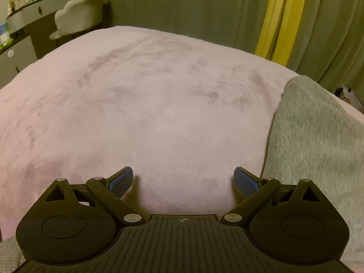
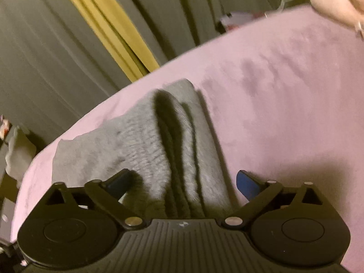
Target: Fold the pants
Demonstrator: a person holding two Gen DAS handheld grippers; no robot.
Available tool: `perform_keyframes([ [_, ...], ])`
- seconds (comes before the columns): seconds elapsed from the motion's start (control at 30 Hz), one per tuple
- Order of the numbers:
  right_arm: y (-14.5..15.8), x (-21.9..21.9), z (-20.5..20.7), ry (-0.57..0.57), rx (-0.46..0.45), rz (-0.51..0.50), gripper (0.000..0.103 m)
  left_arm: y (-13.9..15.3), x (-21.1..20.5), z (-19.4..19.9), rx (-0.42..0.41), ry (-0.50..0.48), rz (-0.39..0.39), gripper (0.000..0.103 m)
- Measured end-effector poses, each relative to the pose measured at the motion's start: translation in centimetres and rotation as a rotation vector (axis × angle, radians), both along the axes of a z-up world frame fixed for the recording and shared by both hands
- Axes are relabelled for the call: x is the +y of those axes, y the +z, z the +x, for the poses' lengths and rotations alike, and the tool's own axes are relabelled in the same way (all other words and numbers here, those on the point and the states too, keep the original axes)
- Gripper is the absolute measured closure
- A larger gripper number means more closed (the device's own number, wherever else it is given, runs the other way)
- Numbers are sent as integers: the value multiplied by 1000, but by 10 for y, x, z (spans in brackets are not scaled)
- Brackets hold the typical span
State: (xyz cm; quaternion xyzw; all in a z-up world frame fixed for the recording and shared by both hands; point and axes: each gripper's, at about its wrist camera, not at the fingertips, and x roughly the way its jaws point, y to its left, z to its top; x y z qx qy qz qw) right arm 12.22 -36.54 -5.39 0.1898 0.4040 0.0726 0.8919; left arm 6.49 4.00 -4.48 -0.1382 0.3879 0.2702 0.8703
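Lying folded in thick soft layers on the pink bed (image 2: 284,91) — grey knit pants (image 2: 141,136), likely limp and light, best pinched at a layered edge — right claw (image 2: 184,182) and left claw (image 1: 183,179) both gaping wide, holding nothing.

Grey pants (image 2: 145,141) showing ribbed knit cloth, matt. Pink bedspread (image 1: 141,104) looking velvety, nap brushed in patches. Gripper bodies appearing matt black plastic, pads (image 1: 120,182) ridged blue.

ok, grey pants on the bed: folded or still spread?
Folded. The grey pants lie in stacked layers on the pink bedcover, layered edges showing between the open right hand-held gripper.
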Motion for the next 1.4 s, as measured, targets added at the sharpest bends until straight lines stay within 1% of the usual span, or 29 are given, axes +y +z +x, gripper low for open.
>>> perform_keyframes([
  [0.1,-9,-13,3,-12,46,98,4,0,0,0,0,-1,0,4],
  [0.3,-10,-17,1,4,49,124,4,2,-1,0,-10,-48,-13,4],
  [0.4,-11,-21,3,9,55,143,4,4,-4,3,-11,-106,-32,4],
  [0.53,-13,-20,6,23,57,164,4,11,-11,9,-25,-219,-70,4],
  [0.6,-14,-22,8,33,61,190,4,15,-13,14,-59,-289,-110,3],
  [0.67,-16,-23,9,43,63,204,4,16,-14,25,-67,-355,-151,3],
  [0.8,-20,-24,15,67,62,227,4,13,-21,57,-4,-492,-180,3],
  [0.87,-21,-23,18,81,59,234,4,8,-24,73,38,-542,-181,3],
  [0.93,-24,-21,23,107,63,261,4,1,-26,87,67,-587,-210,3],
  [1.03,-28,-12,31,172,62,250,4,-11,-25,97,65,-608,-264,1],
  [1.13,-29,-3,36,214,47,222,4,-17,-22,107,45,-621,-290,0],
  [1.23,-29,3,38,224,25,205,4,-22,-22,116,28,-653,-306,0],
  [1.3,-28,9,37,230,-11,148,22,-24,-22,123,33,-672,-309,0],
  [1.37,-27,11,35,243,-19,142,28,-24,-22,128,34,-674,-312,0],
  [1.4,-27,10,35,246,-19,153,29,-23,-24,127,30,-677,-303,0],
])
